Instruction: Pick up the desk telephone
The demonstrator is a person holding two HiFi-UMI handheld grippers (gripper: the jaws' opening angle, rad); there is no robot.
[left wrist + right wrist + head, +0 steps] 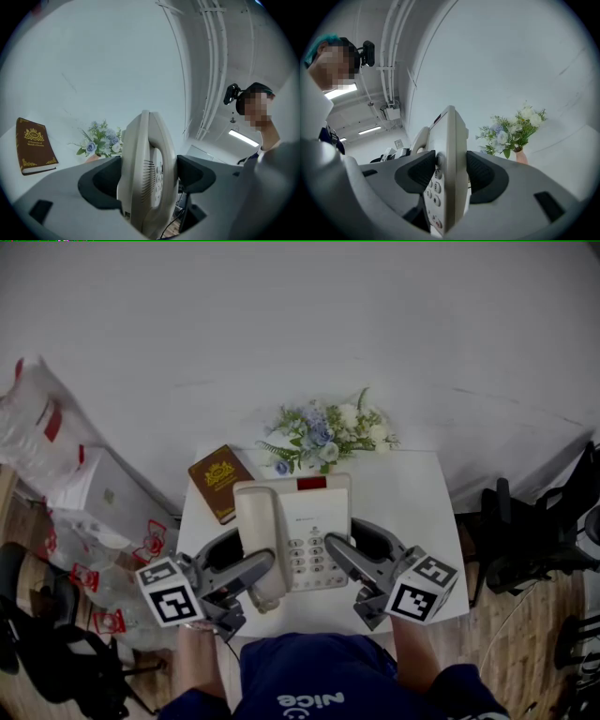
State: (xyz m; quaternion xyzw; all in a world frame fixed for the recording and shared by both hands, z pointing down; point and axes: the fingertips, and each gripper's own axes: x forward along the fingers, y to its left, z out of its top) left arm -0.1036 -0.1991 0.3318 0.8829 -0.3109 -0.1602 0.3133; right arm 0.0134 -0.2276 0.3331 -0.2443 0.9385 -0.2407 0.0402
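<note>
Desk telephone (302, 514), smooth cream plastic, wedge-shaped

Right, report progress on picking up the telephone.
Done: left gripper and right gripper are both shut on the cream plastic desk telephone, one per side. In hand: the lift; whether it has cleared the small white table is unclear. Left: raising it clear.
</note>
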